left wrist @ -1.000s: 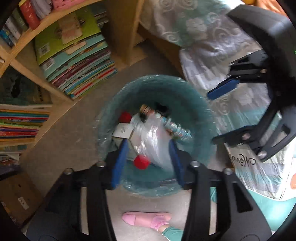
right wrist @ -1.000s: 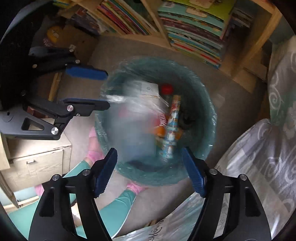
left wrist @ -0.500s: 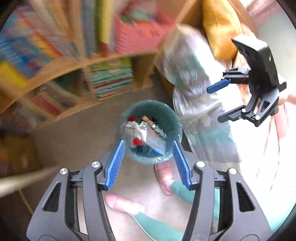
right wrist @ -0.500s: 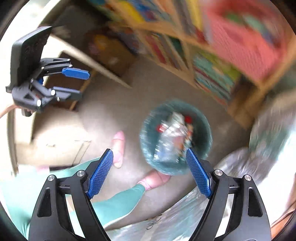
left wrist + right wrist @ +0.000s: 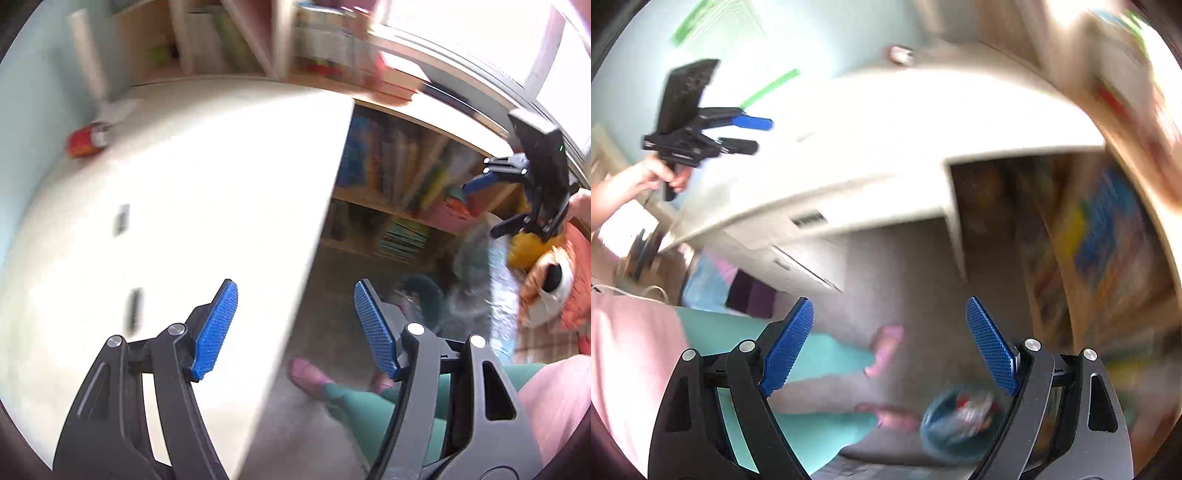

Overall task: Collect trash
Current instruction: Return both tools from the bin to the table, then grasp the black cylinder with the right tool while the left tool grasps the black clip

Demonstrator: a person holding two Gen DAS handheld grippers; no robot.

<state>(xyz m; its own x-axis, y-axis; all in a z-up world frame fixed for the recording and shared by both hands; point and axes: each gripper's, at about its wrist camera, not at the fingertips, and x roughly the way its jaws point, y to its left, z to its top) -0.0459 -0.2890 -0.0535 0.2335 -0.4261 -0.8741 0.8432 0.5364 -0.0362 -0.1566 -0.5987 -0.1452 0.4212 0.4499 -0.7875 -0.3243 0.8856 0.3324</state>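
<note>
My left gripper [image 5: 295, 328] is open and empty above the right edge of a white desk [image 5: 207, 192]. A red can [image 5: 86, 139] lies on the desk's far left side, blurred. My right gripper [image 5: 890, 347] is open and empty, high above the floor. The teal trash bin [image 5: 955, 424] full of wrappers and bottles stands on the floor below it; it also shows in the left wrist view [image 5: 424, 299], small and blurred. The right gripper shows in the left wrist view [image 5: 517, 192], and the left gripper in the right wrist view [image 5: 738, 133].
Bookshelves [image 5: 406, 177] full of books stand behind the bin. Bedding and a plush toy [image 5: 546, 280] lie at the right. The person's legs in teal trousers and pink socks [image 5: 882, 350] stand beside the bin. Desk drawers [image 5: 805, 258] hang under the tabletop.
Both grippers have risen well away from the bin and swung up toward the desk. The bin has shrunk and dropped low in both views. Both stay open and empty.
</note>
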